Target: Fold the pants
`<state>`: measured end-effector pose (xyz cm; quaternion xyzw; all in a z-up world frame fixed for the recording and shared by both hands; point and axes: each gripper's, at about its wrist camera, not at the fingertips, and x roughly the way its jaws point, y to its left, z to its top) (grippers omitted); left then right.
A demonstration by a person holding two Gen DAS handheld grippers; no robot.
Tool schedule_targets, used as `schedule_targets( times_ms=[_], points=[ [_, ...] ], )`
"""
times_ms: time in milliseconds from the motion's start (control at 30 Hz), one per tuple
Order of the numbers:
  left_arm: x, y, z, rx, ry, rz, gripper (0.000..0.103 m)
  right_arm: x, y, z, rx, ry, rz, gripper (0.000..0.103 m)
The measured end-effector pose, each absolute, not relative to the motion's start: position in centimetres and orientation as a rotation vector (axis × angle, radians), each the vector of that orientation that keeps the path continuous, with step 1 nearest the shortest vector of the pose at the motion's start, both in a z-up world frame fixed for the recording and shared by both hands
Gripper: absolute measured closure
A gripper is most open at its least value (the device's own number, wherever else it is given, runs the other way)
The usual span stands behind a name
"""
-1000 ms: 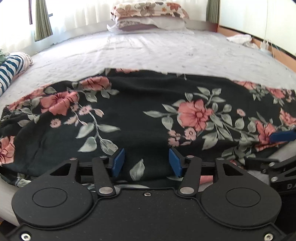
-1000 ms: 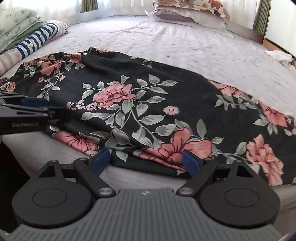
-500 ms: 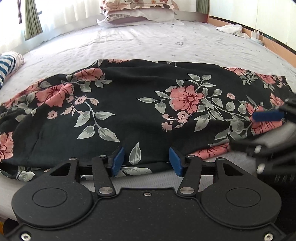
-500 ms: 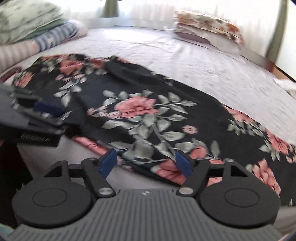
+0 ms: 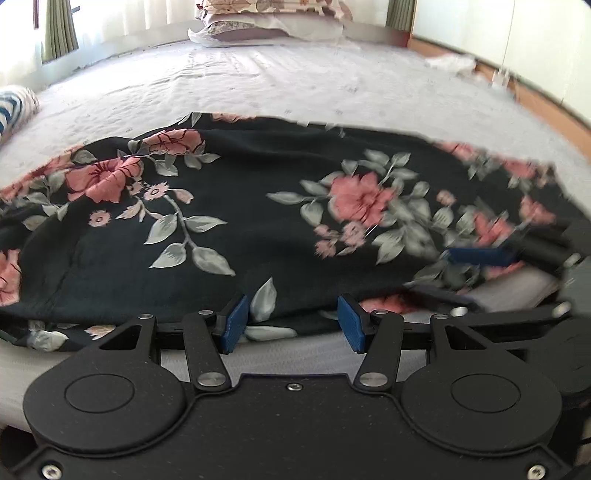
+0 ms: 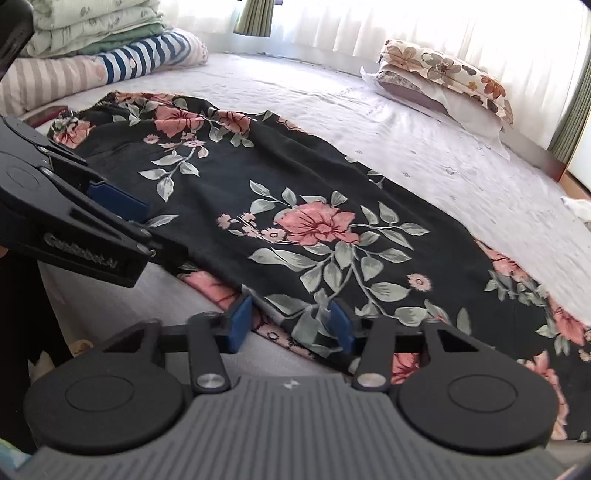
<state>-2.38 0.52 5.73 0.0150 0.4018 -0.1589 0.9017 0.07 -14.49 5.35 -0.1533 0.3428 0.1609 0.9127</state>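
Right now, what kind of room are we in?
Most likely a bedroom: the black floral pants lie on a wide bed with a pale sheet, a flowered pillow at its head, and folded blankets stacked beside it.

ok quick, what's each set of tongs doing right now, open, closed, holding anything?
Left tongs: open, straddling the near edge of the floral pants, not gripping.
Right tongs: have just been closing on that edge; grip cannot be told.

Black pants [image 6: 295, 206] with pink flowers

My gripper [image 6: 291, 325] pads are blue; the bed [image 6: 369, 110] sheet is pale grey.
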Motion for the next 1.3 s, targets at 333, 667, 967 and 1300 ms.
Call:
schedule_targets(
  times_ms=[333,667,967,1300],
  points=[
    [-0.5,-0.4,6.9,-0.002,0.748,-0.283,0.05,-0.3,-15.6,6.1,-0.196,0.745,0.404,0.1],
    [-1.8,-0.4,4.6,0.132,0.808,-0.259,0.05,-0.3,-17.6,7.0,-0.067,0.767,0.491,0.064],
    [-3.0,0.3,4.9,0.098,0.825,-0.244,0.05,2.2,-17.8,6.1,-0.059,0.649,0.259,0.051],
    [-1.3,7.5,7.9,-0.101,0.706,0.021,0.048,0.7,-17.8,4.4,-0.104,0.676,0.284,0.046]
  ],
)
